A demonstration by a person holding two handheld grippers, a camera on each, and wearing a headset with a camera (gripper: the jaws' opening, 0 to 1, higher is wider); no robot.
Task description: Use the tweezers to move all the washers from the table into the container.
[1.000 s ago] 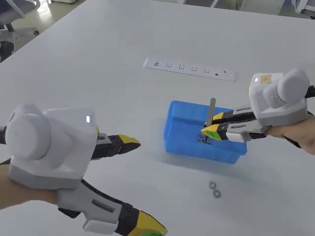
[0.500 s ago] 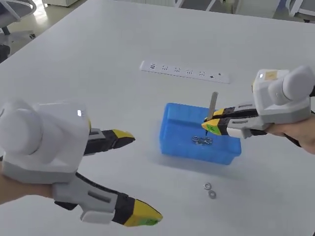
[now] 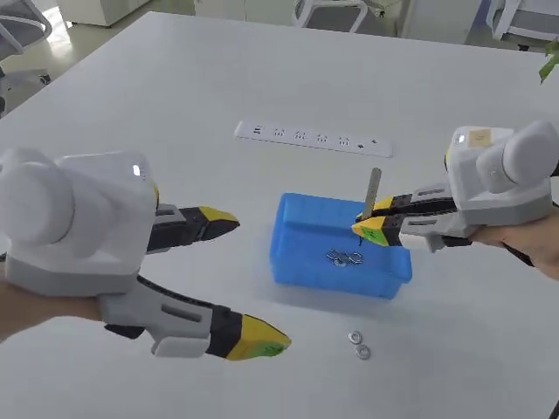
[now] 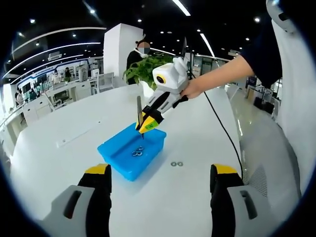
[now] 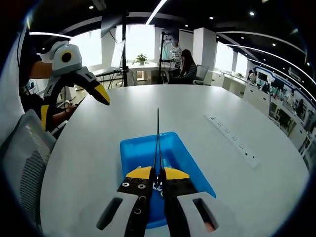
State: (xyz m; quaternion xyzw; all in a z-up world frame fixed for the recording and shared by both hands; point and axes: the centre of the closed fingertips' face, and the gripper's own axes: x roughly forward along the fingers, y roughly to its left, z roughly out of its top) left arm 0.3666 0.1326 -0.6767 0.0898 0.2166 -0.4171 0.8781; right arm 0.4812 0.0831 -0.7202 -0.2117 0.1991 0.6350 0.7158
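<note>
My right gripper (image 3: 371, 229) sits at the right of the head view. Its two yellow-tipped jaws are squeezed tight on the thin grey metal tweezers (image 3: 374, 188). The flat end of the tweezers sticks up above the jaws. The pointy end reaches down over the blue plastic container (image 3: 306, 214) in the middle of the frame. The point is too small for me to tell if it holds anything.

In the right gripper view the tweezers (image 5: 158, 143) run straight up from between my closed jaws, with the container (image 5: 133, 148) under them.

A few small silver metal washers (image 3: 345, 257) lie close together on the floor of the container. Two more silver washers (image 3: 358, 344) lie on the white table (image 3: 175, 105), touching each other, just below the container's near wall in the frame.

My left gripper (image 3: 251, 281) fills the lower left of the head view. Its jaws are spread wide with nothing between them, and it is well apart from the container. In the left gripper view the container (image 4: 121, 153) is in the middle, and the two table washers (image 4: 177, 163) are just right of it.

A long white power strip (image 3: 313, 140) lies flat on the table above the container in the head view.
</note>
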